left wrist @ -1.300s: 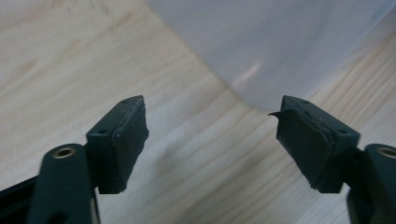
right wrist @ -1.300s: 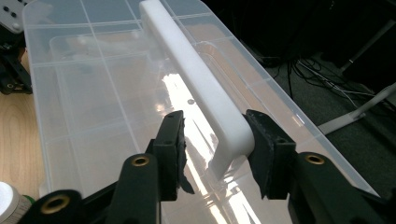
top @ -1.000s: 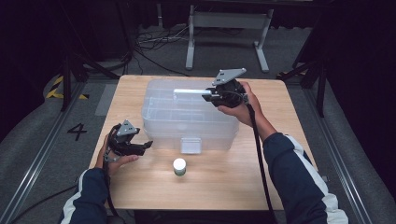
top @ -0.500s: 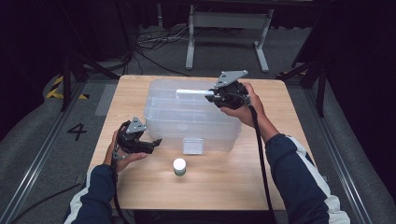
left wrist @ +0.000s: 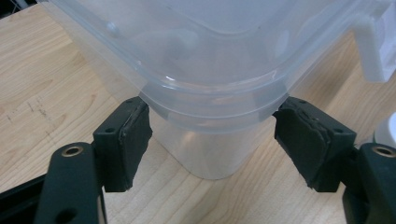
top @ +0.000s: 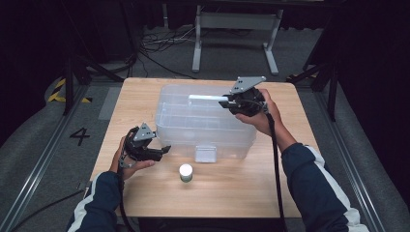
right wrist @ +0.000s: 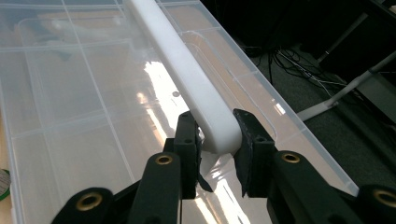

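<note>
A clear plastic bin [top: 205, 125] was found at the middle of the table [top: 145, 92], its long axis running across the table from the person's left to right. A white handle bar [top: 205, 99] lay along the far part of its lid, parallel to that long axis, its right end pointing toward the right gripper [top: 226, 103].

The right gripper was seen closed narrowly on the right end of the bar; in the right gripper view both pads [right wrist: 189, 140] were pressed against the bar's [right wrist: 196, 88] rounded end, and the bar ran straight away from the jaws. This hand was the nearer to the bar and already held it.

The left gripper [top: 164, 150] was noted at the near left corner of the bin, pointing rightward toward it. In the left gripper view the jaws stood wide, one on each side of the rounded corner [left wrist: 210, 112] under the lid's rim; the left pad [left wrist: 133, 135] appeared to be just at the rim, but no firm grip was made out. The jaws had just been closing a little, with the corner between them.

A small white-topped jar [top: 185, 172] stood on the table just in front of the bin, near its white latch [top: 205, 153], and apart from both grippers.

It was judged that the coming move turns on the corner lying straight ahead of the left jaws, so that closing would brace the bin while the bar is worked by the right.
</note>
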The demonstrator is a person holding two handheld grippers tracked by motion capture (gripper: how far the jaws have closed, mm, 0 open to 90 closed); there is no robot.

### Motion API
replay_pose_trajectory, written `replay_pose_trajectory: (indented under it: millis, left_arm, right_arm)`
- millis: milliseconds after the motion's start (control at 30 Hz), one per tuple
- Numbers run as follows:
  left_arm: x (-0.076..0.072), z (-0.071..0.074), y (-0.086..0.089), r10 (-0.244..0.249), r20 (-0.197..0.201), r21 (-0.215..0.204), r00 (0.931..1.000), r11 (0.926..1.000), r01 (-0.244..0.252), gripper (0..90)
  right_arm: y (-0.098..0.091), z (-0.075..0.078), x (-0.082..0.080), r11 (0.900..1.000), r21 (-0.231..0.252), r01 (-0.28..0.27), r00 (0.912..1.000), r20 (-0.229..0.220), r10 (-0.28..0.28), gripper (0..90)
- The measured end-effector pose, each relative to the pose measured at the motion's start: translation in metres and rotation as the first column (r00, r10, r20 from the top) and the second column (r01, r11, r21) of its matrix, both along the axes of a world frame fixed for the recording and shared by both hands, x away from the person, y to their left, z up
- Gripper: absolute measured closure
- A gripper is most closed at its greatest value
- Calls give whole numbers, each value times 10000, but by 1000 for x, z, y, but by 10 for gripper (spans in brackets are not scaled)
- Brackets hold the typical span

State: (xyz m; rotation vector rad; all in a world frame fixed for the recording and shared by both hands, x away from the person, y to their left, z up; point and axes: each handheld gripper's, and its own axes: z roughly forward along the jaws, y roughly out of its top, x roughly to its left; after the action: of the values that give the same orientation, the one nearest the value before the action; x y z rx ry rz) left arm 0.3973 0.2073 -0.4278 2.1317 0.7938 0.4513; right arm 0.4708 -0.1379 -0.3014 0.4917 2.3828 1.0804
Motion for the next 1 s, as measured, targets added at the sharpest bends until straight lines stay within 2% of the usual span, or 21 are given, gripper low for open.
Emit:
replay_pose_trajectory:
  millis: [267, 400, 700, 1000]
  left_arm:
    - [-2, 1, 0, -274, -13, -56, 9996, 9996, 274, 342]
    - [-4, 2, -4, -307, 22, 102, 9995, 9995, 307, 346]
    - [-3, 1, -3, -392, 74, 113, 9992, 9992, 391, 351]
    - [-3, 1, -3, -410, 61, 45, 9991, 9992, 410, 353]
  right_arm:
    - [-6, 0, -4, 10000, 7, 20, 10000, 21, -20, 729]
    - [-10, 0, -4, 10000, -35, -7, 10000, 18, 7, 729]
    - [-10, 2, -3, 9997, -231, 1, 10000, 53, 0, 729]
    - [-10, 4, 1, 9999, -162, -19, 10000, -34, 18, 729]
